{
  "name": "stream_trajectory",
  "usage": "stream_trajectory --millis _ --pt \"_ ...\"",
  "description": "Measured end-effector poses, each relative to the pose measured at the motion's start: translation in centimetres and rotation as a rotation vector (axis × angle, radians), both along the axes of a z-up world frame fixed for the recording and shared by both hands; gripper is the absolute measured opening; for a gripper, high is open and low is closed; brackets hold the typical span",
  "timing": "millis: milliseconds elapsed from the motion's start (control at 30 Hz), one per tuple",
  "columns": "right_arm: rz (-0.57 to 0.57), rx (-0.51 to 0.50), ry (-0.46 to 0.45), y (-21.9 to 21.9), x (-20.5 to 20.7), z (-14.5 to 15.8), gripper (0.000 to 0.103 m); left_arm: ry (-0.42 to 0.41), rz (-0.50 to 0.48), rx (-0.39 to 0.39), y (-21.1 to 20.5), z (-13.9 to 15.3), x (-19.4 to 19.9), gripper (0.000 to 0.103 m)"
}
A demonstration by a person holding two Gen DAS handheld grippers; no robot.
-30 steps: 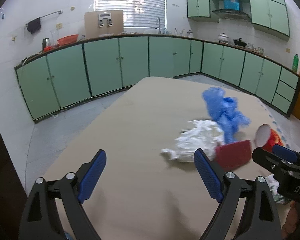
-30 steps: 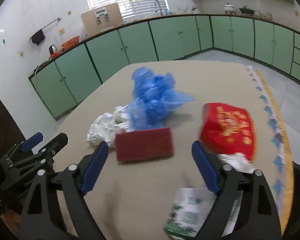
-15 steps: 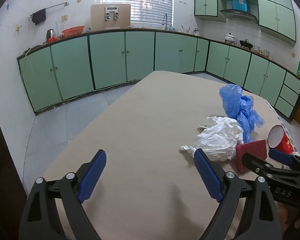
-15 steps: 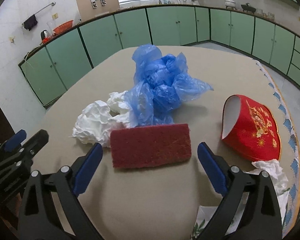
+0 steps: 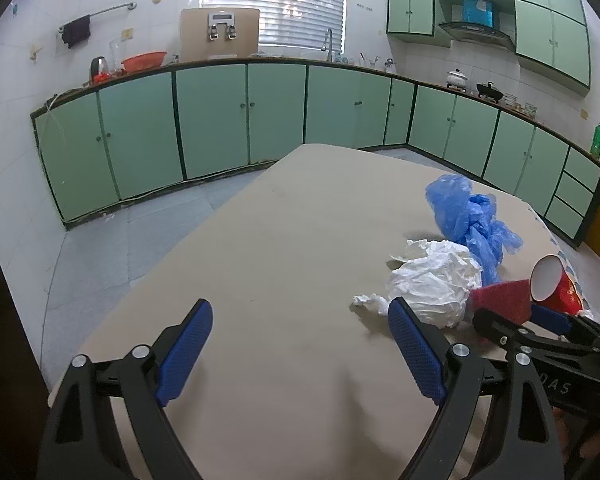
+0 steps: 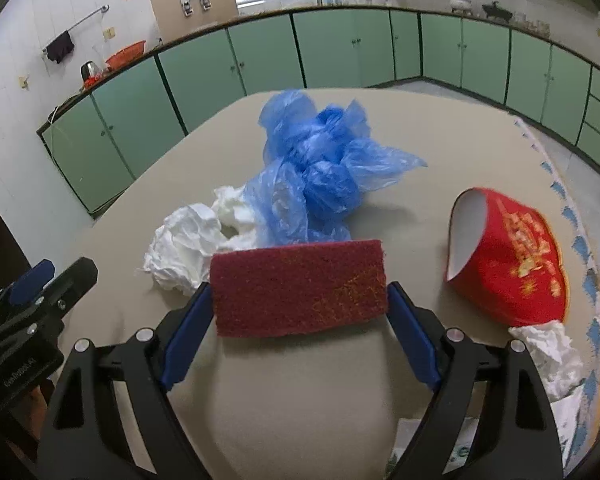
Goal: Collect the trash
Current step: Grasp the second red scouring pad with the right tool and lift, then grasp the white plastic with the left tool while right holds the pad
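Right gripper [image 6: 299,300] has closed in on the pad [image 6: 300,286] since the earlier frame: the pad sat clear ahead of the fingers then, now lies between them at frame centre. Jaws closing; blue fingers [image 6: 410,340] meet the pad's short ends, whether pressing yet I cannot tell. Left gripper [image 5: 300,352] barely shifted, released, nothing between its fingers, bare table [image 5: 280,248] beneath.

Table: wide, matte beige, smooth. Blue bag [image 6: 316,172], upper centre: thin crinkled film, knotted, touching the pad's far edge. Cup [image 6: 508,256], right of frame: red printed paper, white inside, on its side, mouth toward the pad. White paper [image 6: 192,240], left of the pad: crumpled, soft, touching bag and pad. More crumpled paper [image 6: 548,352] at lower right. Pad: flat maroon rectangle, coarse fibrous scourer texture.

Risks, judged: pad is thin and limp, gripped by its ends it may buckle upward or slip out on lifting. Rough fibres could snag bag film or paper and drag them along.
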State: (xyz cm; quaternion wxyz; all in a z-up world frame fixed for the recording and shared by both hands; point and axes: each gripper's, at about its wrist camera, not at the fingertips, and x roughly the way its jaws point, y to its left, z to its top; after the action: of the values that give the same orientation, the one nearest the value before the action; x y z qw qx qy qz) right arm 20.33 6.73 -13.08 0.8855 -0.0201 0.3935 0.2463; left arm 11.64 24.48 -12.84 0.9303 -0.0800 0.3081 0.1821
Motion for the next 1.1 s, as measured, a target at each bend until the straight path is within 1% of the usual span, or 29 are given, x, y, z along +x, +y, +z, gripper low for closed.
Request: stream_trajectory --millis 233,400,467,533,600,667,733,800,833,933,967,1000,1033,1100 --pt "-0.032 0.026 -0.053 -1.3 0.5 1.7 0.083 -0.022 -0.034 -0.010 -1.1 0.9 1.4 0.088" --pt "-0.059 0.039 -0.062 -2.7 1.2 2.0 0.083 -0.026 -0.085 -0.015 -2.6 1.0 2.8 0.088" --pt "-0.076 0.041 -0.062 -3.2 1.4 2.0 0.082 -0.021 -0.099 -0.019 -3.3 0.7 3.5 0.086" --pt "-0.080 0.050 -0.059 -3.4 1.4 1.9 0.083 -0.008 -0.107 -0.033 -3.5 0.3 4.2 0.086" --pt "-0.084 0.055 -0.065 -3.9 1.5 2.0 0.083 0.004 -0.118 -0.055 -3.6 -0.1 4.8 0.084" --pt "-0.091 0.046 -0.079 -4.3 1.5 2.2 0.083 0.011 -0.118 -0.062 -3.5 -0.3 5.0 0.084" --pt "-0.101 0.046 -0.081 -4.8 1.6 2.1 0.083 0.021 -0.114 -0.062 -3.4 -0.6 5.2 0.081" --pt "-0.110 0.050 -0.081 -5.3 1.6 2.1 0.083 0.040 -0.116 -0.061 -3.4 -1.1 5.4 0.070" --pt "-0.114 0.049 -0.080 -5.5 1.6 2.1 0.083 0.048 -0.117 -0.058 -3.5 -1.3 5.5 0.068" --pt "-0.116 0.056 -0.075 -5.8 1.5 2.0 0.083 0.057 -0.127 -0.045 -3.8 -1.6 5.7 0.055" --pt "-0.117 0.057 -0.074 -5.9 1.5 2.0 0.083 0.062 -0.135 -0.041 -4.0 -1.7 5.8 0.045" --pt "-0.116 0.059 -0.074 -6.0 1.6 2.1 0.083 0.065 -0.144 -0.042 -4.1 -1.7 5.9 0.031" --pt "-0.116 0.059 -0.074 -6.0 1.6 2.1 0.083 0.068 -0.157 -0.045 -4.3 -1.7 6.0 0.026" --pt "-0.116 0.063 -0.077 -6.3 1.5 2.3 0.083 0.063 -0.166 -0.033 -4.8 -1.5 6.0 0.006"
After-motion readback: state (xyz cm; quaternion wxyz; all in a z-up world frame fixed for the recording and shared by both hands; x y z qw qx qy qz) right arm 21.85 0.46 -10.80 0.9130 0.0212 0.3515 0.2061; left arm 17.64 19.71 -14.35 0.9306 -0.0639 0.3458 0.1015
